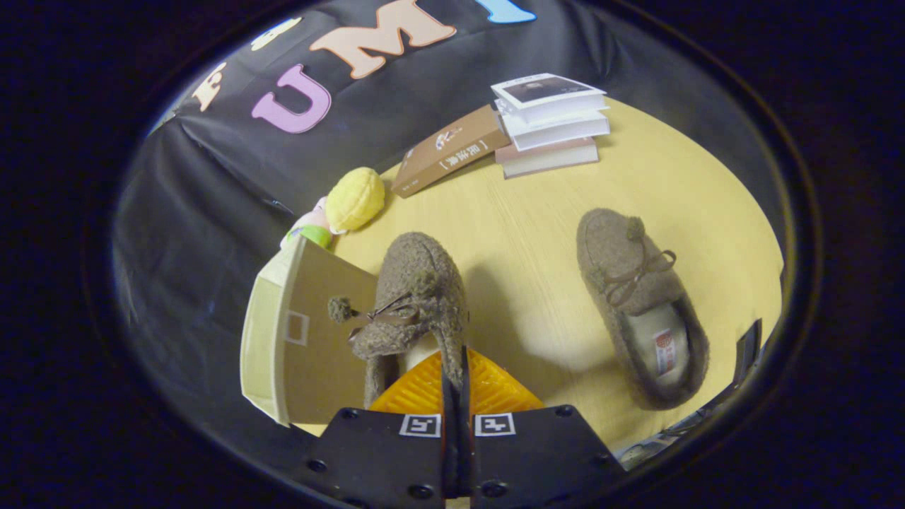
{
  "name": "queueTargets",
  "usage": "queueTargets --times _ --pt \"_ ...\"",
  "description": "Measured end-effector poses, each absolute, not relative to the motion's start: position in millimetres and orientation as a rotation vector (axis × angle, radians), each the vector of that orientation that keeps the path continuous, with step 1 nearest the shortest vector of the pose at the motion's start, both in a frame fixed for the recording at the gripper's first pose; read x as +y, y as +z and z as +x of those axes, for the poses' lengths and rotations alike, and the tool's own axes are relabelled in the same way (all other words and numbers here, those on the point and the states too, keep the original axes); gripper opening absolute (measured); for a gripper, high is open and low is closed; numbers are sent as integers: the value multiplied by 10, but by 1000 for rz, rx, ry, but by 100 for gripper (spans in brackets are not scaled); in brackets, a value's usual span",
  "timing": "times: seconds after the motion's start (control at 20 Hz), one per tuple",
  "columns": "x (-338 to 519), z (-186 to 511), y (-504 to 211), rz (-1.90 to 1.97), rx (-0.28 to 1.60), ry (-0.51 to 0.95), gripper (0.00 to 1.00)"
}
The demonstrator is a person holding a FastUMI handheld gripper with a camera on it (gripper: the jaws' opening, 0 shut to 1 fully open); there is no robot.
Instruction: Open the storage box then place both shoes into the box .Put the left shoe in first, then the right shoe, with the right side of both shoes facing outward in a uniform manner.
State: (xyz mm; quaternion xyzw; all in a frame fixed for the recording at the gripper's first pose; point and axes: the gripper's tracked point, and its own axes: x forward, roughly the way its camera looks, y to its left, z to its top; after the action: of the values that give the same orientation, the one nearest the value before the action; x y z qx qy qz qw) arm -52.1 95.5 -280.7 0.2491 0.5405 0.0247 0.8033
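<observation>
Gripping the heel rim of one brown fleecy shoe (417, 297), the tongs (454, 367) are pressing together with only a thin slit between their two fingers, and the shoe's collar is sitting pinched in that slit. This held shoe is stretching straight ahead of the tongs, toe pointing away, its bow and pompoms dangling toward the storage box (304, 339). The box is standing just beside the held shoe on the side away from the second shoe, its pale lid swung open and its tan inner face showing; the shoe's side is overlapping the box's edge, though whether it is touching cannot be told. The second shoe (640, 311) is lying on the wooden surface (523, 233) well apart from the held shoe, opposite the box, its opening facing up with a white insole and a small red mark showing. Both shoes are looking alike: woolly brown uppers and a thin brown lace bow. Beyond the held shoe's toe, a yellow plush toy (355, 198) is resting near a brown book (449, 150) and a stack of books (551, 124).
</observation>
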Motion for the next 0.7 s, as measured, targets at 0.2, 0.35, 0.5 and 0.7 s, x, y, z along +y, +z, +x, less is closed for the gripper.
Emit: queueTargets --times 0.2,0.35,0.5,0.7 --pt "1488 -288 -2275 614 1104 133 4" --pt "1968 -175 -1935 641 1072 220 4" --pt "2455 -118 -1822 652 1076 283 4" --pt "2910 -184 -2034 596 1121 273 4"
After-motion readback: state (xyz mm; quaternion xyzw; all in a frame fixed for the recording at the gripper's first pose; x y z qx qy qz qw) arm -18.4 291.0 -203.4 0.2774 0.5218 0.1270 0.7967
